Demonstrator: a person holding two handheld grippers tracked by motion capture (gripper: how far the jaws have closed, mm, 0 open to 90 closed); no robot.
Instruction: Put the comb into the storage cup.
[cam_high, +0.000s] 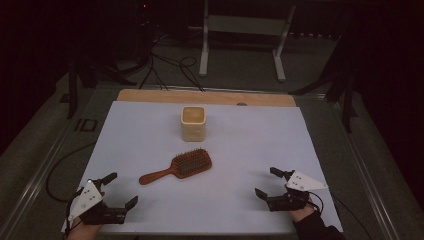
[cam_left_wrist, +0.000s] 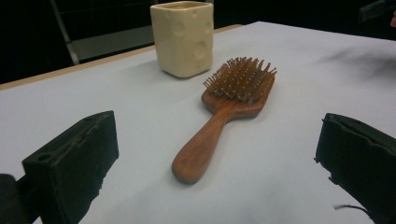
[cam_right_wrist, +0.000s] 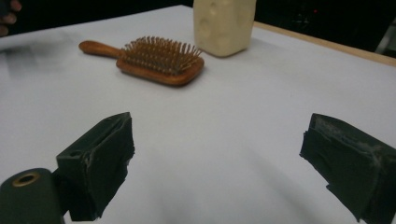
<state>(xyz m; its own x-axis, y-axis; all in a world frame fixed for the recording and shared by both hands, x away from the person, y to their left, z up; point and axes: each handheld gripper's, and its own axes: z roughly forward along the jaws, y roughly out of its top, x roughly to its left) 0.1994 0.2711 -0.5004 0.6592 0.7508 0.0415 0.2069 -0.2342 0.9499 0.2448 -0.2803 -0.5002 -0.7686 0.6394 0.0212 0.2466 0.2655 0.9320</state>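
Note:
A wooden paddle hairbrush (cam_high: 178, 167) lies bristles up in the middle of the white sheet (cam_high: 150, 135), handle toward the left. Behind it stands a cream square cup (cam_high: 193, 123). My left gripper (cam_high: 120, 189) rests at the near left corner, jaws wide open and empty. From the left gripper view the hairbrush (cam_left_wrist: 219, 116) lies ahead, handle end nearest, with the cup (cam_left_wrist: 183, 37) beyond. At the near right, my right gripper (cam_high: 267, 183) is open too, nothing between its jaws. Its own view has the hairbrush (cam_right_wrist: 154, 59) and cup (cam_right_wrist: 224, 25) farther off.
The sheet covers a wooden table whose bare edge (cam_high: 200, 96) shows at the back. A white metal frame (cam_high: 245, 35) and cables (cam_high: 170, 70) sit on the dark floor beyond. A hand (cam_right_wrist: 7, 16) appears at the far left of the right gripper view.

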